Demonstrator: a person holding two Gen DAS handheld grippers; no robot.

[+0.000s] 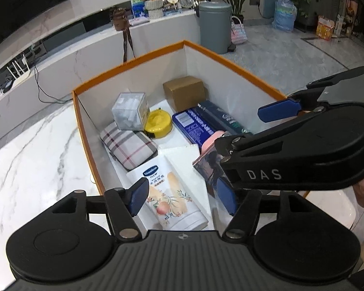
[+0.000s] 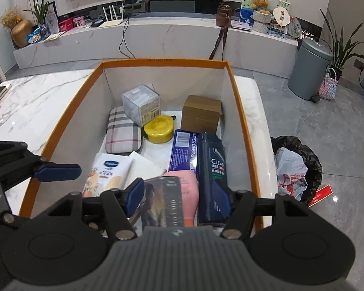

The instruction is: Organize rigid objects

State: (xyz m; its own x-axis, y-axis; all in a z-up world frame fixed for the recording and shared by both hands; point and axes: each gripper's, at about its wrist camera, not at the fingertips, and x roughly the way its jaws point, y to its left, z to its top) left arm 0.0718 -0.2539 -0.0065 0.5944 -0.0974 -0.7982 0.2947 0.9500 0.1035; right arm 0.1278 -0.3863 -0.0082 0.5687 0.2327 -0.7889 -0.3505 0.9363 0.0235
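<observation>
Hovering over the box (image 2: 240,101), both grippers spread, pinching nothing.
Left gripper (image 1: 184,197) straddles the tube (image 1: 174,194); right gripper (image 2: 179,198) brackets the booklet (image 2: 165,198) leaning on the bottle (image 2: 212,169). Nudged, the booklet could topple onto its neighbours.

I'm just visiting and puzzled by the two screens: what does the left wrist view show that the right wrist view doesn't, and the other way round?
Only the left wrist view shows the bagged water jug on the floor and the label on the side of the right gripper.

Only the right wrist view shows the waste bin with a black liner, the gold vase, and the front label of the dark shampoo bottle.

Both show the orange-rimmed box holding the yellow tape measure, plaid case, brown carton and lotion tube, plus the grey pedal bin.
</observation>
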